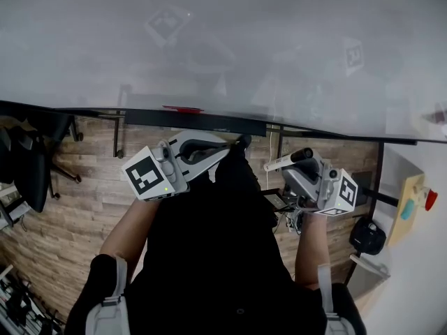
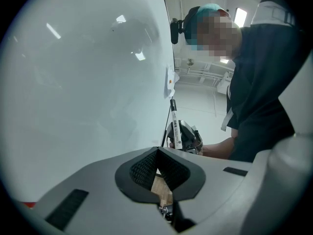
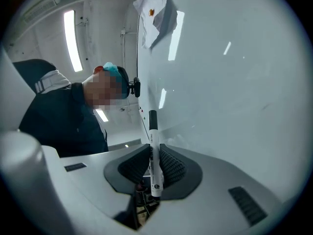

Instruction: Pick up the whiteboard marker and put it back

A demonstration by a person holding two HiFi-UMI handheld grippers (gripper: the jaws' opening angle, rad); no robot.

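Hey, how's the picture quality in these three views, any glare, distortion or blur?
Head view: the glossy white whiteboard shows hazy grey reflections. Left gripper view: strong fisheye bending, dark corners, small light glints on the board. Right gripper view: same fisheye, a bright tube light at upper left, yet the white black-capped whiteboard marker between the jaws looks sharp.
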